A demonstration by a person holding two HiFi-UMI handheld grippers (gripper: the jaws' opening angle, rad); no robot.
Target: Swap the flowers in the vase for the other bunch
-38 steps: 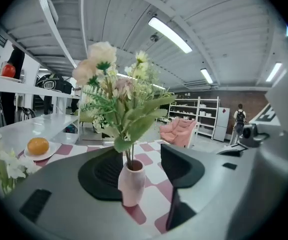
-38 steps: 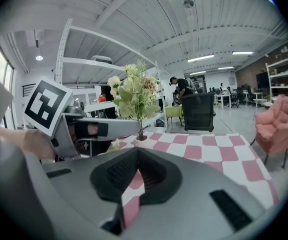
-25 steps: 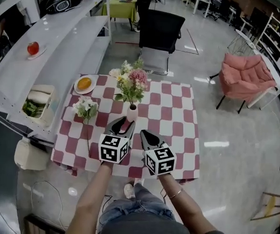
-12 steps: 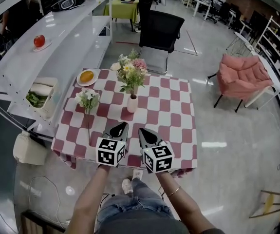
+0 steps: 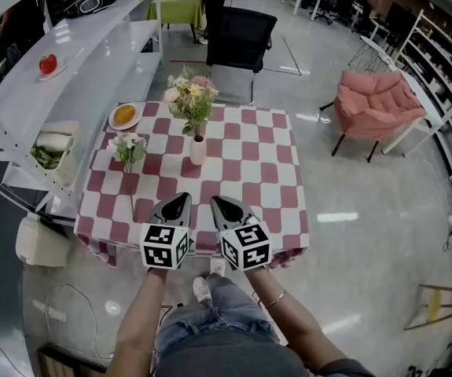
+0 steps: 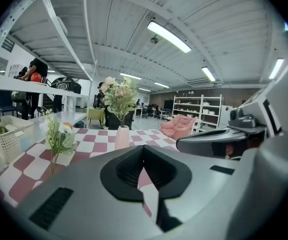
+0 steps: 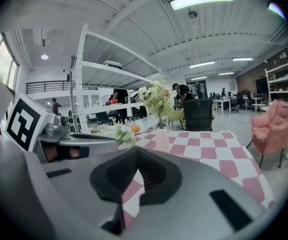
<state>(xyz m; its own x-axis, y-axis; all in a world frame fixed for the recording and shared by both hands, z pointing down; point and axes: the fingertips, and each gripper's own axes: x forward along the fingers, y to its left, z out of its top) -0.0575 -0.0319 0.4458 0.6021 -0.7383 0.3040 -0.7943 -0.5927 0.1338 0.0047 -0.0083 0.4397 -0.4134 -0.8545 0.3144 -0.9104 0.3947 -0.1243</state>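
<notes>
A white vase (image 5: pixel 198 151) with a pink, cream and green bunch (image 5: pixel 190 94) stands on the red-and-white checked table (image 5: pixel 265 179), left of its middle. To its left is the other bunch, white flowers (image 5: pixel 126 146) with a long stem running toward me. Both grippers hover side by side over the near table edge, well short of the vase. My left gripper (image 5: pixel 177 204) is shut and holds nothing. My right gripper (image 5: pixel 222 206) is shut and empty too. Past the left gripper (image 6: pixel 142 149) I see the vase (image 6: pixel 121 137) and white bunch (image 6: pixel 58 134); past the right gripper (image 7: pixel 136 151), the vase (image 7: pixel 161 139).
A plate with orange food (image 5: pixel 123 116) sits at the table's far left corner. A black chair (image 5: pixel 237 42) stands behind the table, a pink armchair (image 5: pixel 375 104) to the right. White shelving on the left holds a basket (image 5: pixel 53 144) and a red apple (image 5: pixel 48 63).
The left gripper's jaws have gone from open to shut on nothing. Both grippers have drawn back from the vase toward the near table edge.
</notes>
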